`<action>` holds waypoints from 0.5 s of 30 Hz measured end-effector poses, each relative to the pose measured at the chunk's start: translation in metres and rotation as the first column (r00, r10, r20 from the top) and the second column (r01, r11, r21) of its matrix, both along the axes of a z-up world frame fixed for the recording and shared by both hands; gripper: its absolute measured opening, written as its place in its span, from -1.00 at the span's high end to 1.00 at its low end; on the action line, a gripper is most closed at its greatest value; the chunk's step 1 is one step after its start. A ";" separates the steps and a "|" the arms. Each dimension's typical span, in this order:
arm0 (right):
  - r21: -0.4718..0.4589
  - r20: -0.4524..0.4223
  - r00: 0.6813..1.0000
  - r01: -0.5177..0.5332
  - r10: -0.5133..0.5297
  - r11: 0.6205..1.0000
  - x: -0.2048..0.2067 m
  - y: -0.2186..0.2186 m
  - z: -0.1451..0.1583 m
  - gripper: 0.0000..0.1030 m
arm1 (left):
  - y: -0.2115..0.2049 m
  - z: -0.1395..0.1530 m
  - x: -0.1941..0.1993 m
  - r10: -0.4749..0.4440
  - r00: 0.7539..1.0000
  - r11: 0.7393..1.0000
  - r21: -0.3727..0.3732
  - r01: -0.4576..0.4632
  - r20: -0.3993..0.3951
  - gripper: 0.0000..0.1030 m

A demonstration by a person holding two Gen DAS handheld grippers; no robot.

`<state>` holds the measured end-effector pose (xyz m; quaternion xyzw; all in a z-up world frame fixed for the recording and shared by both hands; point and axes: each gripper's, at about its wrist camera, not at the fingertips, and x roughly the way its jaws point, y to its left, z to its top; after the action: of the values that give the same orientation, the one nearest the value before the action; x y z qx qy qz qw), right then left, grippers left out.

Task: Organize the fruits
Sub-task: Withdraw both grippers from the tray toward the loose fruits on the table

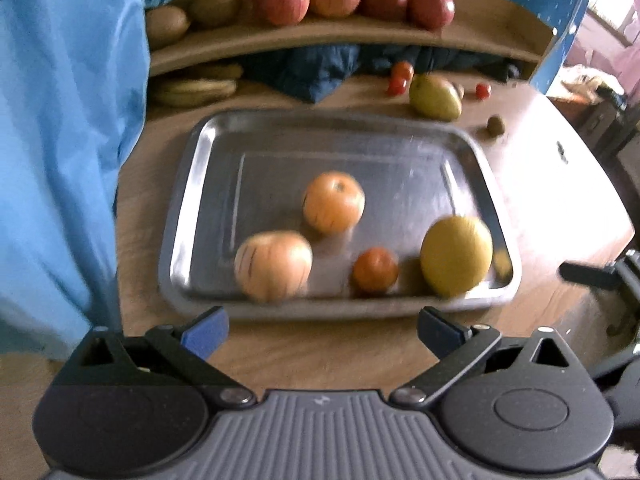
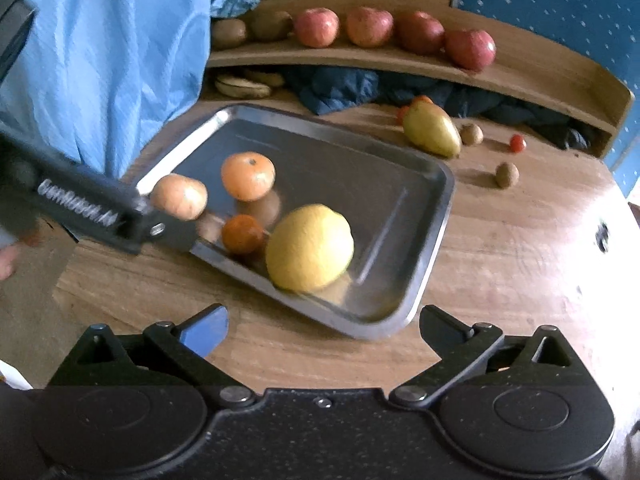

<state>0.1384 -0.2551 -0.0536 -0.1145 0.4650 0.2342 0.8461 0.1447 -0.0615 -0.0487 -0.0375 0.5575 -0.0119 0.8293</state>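
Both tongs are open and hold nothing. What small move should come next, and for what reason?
Probably lower the open right tongs onto the big yellow fruit. It lies at the near edge of the metal tray, right ahead of them, while apples already line the wooden shelf. The left tongs face the pale fruit.

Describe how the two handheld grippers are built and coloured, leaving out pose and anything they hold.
Both share one design: a black linkage of bars with silver pivot bolts and two fingers, one showing a blue pad face. The left gripper has a grey ribbed body; the right gripper has a black textured one. In the right wrist view, the left gripper's black side bar carries blurred white lettering.
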 end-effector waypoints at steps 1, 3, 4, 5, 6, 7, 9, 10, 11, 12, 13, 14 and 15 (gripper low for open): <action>-0.001 -0.003 1.000 0.009 -0.009 1.000 0.000 -0.004 0.000 -0.98 | 0.000 -0.002 -0.003 0.005 1.000 1.000 0.009 -0.005 -0.016 -0.99; -0.011 -0.005 1.000 0.025 -0.026 1.000 -0.002 -0.010 -0.001 -0.98 | 0.000 -0.004 -0.008 0.019 0.999 1.000 0.020 -0.018 -0.043 -0.99; -0.016 -0.006 0.999 0.035 -0.035 0.999 -0.003 -0.013 -0.002 -0.98 | 0.000 -0.006 -0.010 0.026 0.998 0.999 0.022 -0.025 -0.053 -0.99; -0.018 -0.006 0.999 0.043 -0.043 0.999 -0.003 -0.016 -0.002 -0.98 | 0.000 -0.006 -0.011 0.033 0.998 0.999 0.022 -0.032 -0.059 -0.99; -0.018 -0.006 0.999 0.051 -0.051 0.999 -0.004 -0.018 -0.002 -0.99 | 0.000 -0.006 -0.012 0.041 0.997 0.999 0.025 -0.039 -0.063 -0.99; -0.015 -0.004 0.998 0.060 -0.060 0.998 -0.005 -0.021 -0.002 -0.99 | -0.001 -0.005 -0.013 0.043 0.997 0.999 0.029 -0.041 -0.063 -0.99; -0.014 0.000 0.997 0.073 -0.073 0.997 -0.005 -0.025 -0.001 -0.99 | -0.003 -0.004 -0.013 0.046 0.997 0.998 0.040 -0.043 -0.062 -0.99; -0.015 0.004 0.997 0.079 -0.079 0.997 -0.006 -0.026 -0.001 -0.99 | -0.005 -0.003 -0.012 0.045 0.997 0.998 0.043 -0.042 -0.062 -0.99; -0.015 0.008 0.997 0.083 -0.083 0.996 -0.006 -0.028 0.000 -0.99 | -0.006 -0.002 -0.011 0.042 0.997 0.998 0.045 -0.039 -0.060 -0.99; -0.013 0.014 0.996 0.090 -0.090 0.996 -0.007 -0.030 0.001 -0.99 | -0.008 -0.001 -0.010 0.037 0.998 0.998 0.049 -0.034 -0.056 -0.99; -0.011 0.018 0.995 0.097 -0.097 0.995 -0.006 -0.032 0.002 -0.99 | -0.010 0.001 -0.008 0.030 0.998 0.998 0.055 -0.028 -0.051 -0.99; -0.007 0.021 0.994 0.106 -0.105 0.994 -0.005 -0.033 0.003 -0.99 | -0.012 0.002 -0.006 0.022 0.999 0.998 0.062 -0.019 -0.046 -0.99; -0.004 0.025 0.993 0.115 -0.114 0.993 -0.004 -0.035 0.003 -0.99 | -0.015 0.004 -0.005 0.012 0.999 0.998 0.068 -0.009 -0.042 -0.99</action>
<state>0.1346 -0.2901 -0.0504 -0.0927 0.4610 0.1827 0.8635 0.1402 -0.0761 -0.0451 -0.0127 0.5747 0.0122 0.8182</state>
